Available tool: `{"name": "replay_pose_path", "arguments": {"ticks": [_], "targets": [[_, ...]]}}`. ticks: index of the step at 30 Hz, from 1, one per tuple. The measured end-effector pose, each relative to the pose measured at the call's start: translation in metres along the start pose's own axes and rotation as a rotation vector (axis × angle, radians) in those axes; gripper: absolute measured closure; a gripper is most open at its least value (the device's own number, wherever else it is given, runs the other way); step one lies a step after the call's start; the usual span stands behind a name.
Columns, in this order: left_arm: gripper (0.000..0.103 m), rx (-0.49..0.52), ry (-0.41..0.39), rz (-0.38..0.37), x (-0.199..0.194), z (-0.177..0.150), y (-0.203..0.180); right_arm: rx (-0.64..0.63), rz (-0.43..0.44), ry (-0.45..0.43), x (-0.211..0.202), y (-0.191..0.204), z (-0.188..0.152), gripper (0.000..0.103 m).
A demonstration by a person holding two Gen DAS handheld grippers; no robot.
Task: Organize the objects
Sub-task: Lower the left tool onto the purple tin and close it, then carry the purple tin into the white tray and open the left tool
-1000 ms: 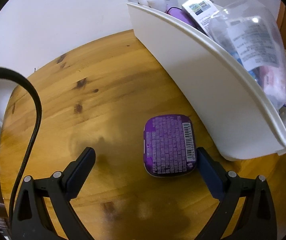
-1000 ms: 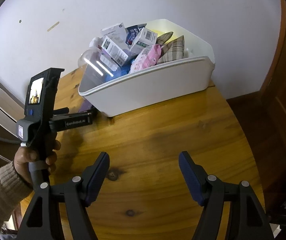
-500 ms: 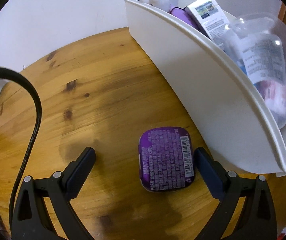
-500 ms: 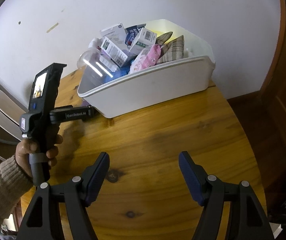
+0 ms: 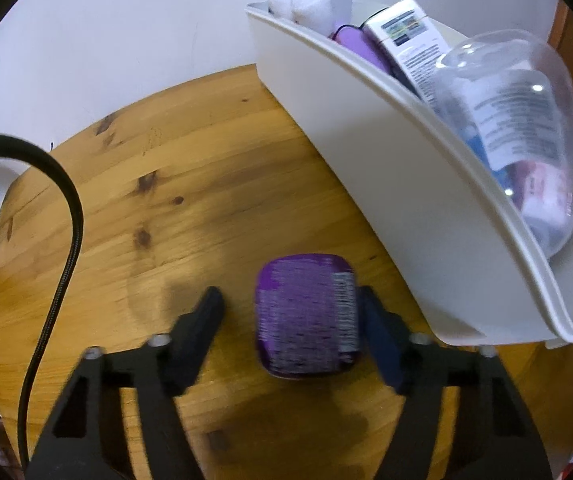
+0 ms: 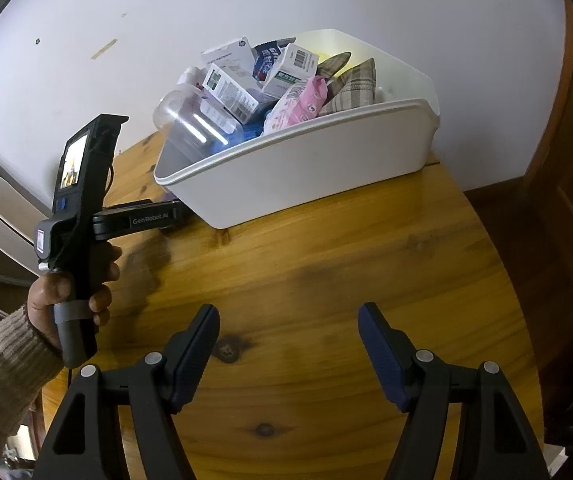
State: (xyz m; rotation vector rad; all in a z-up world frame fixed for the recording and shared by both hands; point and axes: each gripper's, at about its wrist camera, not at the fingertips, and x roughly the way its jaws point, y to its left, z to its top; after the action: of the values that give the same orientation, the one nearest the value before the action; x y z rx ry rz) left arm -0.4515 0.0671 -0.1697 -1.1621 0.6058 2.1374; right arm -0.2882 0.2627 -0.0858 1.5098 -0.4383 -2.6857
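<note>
As left gripper (image 5: 292,312) jaws close, purple tin (image 5: 306,316) seemingly lies between.

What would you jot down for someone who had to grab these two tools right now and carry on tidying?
Left hand-held gripper: jaws have just been closing around the purple tin, which lies flat on the wooden table. The right finger is at the tin's edge; a gap remains on the other side, so no grip yet.
Right hand-held gripper: open, empty, poised above bare table.
White bin: at the back of the table, already piled with boxes, a clear container and packets.
Done: most items binned.
Left: finish the grip, lift the tin, drop it in the bin.
</note>
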Motion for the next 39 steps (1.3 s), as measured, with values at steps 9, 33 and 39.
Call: {"name": "replay_pose_path", "arguments": {"ticks": [9,33,39], "targets": [[0.049,0.029,0.018,0.068,-0.018,-0.015,0.005,-0.009,0.016,-0.019,-0.007,0.002,-0.004,0.030],[0.049,0.260,-0.321,0.010,-0.211,0.074,-0.136,-0.028,0.080,-0.150,-0.054,-0.011,-0.021,0.030],[0.049,0.322,-0.374,0.058,-0.206,0.126,-0.174,-0.010,0.075,-0.164,-0.059,-0.025,-0.023,0.030]]}}
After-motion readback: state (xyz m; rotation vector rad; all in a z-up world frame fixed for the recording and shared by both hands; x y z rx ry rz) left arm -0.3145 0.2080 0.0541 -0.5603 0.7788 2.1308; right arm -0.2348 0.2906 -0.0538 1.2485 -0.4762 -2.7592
